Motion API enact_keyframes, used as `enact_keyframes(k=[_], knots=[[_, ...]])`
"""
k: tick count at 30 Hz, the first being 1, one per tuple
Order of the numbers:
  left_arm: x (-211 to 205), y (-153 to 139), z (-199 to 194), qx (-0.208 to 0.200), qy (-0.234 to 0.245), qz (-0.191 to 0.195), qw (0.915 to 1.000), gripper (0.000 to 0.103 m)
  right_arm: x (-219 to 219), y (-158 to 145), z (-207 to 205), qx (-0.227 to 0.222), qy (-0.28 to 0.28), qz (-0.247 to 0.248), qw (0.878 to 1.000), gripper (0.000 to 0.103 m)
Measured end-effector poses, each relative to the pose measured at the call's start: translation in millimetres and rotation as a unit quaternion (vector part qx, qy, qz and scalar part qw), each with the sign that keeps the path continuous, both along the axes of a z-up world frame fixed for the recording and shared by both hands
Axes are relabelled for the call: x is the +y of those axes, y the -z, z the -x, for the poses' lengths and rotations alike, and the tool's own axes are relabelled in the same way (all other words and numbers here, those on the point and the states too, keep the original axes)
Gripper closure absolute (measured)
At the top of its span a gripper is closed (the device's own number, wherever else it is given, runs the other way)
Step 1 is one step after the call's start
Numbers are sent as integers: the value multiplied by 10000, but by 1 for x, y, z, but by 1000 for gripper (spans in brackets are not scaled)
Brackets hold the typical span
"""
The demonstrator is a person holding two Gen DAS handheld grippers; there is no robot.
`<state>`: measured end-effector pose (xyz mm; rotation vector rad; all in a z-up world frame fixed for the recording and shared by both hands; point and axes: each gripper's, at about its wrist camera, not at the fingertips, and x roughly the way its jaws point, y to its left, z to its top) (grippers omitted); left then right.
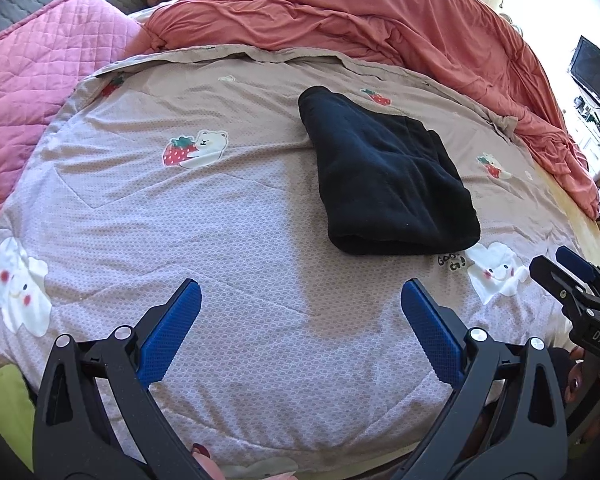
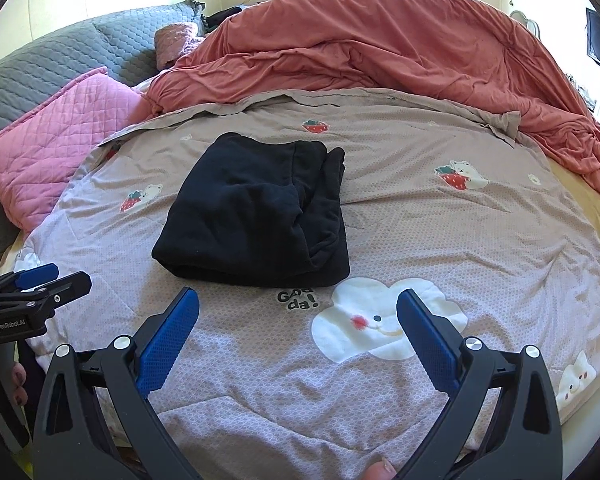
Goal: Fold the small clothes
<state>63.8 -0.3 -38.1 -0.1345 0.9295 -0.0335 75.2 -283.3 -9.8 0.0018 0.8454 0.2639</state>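
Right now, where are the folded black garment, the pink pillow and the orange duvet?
Folded black garment [image 2: 256, 216]: right wrist view, middle of its top layer.
Pink pillow [image 2: 56, 136]: right wrist view, centre of its quilted face.
Orange duvet [image 1: 340, 12]: left wrist view, on its rumpled upper surface.

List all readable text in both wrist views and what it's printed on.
"DAS": white letters on the body of the right gripper, seen at the edge of the left wrist view; possibly cut off.
"GenRobot.AI": on the body of the left gripper, in the right wrist view.
"Good da!": black lettering printed on the cartoon quilt, beside the white cloud face, just in front of the folded black garment. The garment partly covers the first word.
No other text can be read.
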Motion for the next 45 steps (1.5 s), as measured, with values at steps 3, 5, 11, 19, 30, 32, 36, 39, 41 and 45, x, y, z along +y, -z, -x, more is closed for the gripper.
enact_keyframes(k=[3, 5, 11, 19, 30, 32, 36, 39, 41, 45], knots=[[0, 0, 0, -7, 11, -2, 10000, 9, 0, 1, 0, 30, -22, -18, 10000, 4], [0, 0, -1, 2, 7, -4, 10000, 9, 1, 1, 0, 42, -30, -8, 10000, 4], [1, -1, 0, -48, -80, -51, 9999, 9, 3, 2, 0, 47, -41, 10, 10000, 4], [-1, -1, 1, -39, -80, -139, 9999, 9, 2, 2, 0, 47, -53, 11, 10000, 4], [0, -2, 1, -56, -99, -123, 9999, 9, 2, 2, 0, 47, -40, 17, 10000, 4], [1, -2, 0, -59, -98, -131, 9998, 9, 2, 3, 0, 47, -47, 16, 10000, 4], [1, -2, -1, -34, -112, -189, 9998, 9, 2, 3, 0, 47, -36, 18, 10000, 4], [0, -3, -1, -30, -106, -174, 9998, 9, 0, 3, 0, 29, -21, 31, 10000, 4], [0, -3, -1, -33, -103, -177, 9998, 9, -1, 2, 0, 11, -6, 46, 10000, 4], [1, -3, -1, -36, -90, -171, 9998, 9, -2, 2, -1, 13, -3, 57, 10000, 4]])
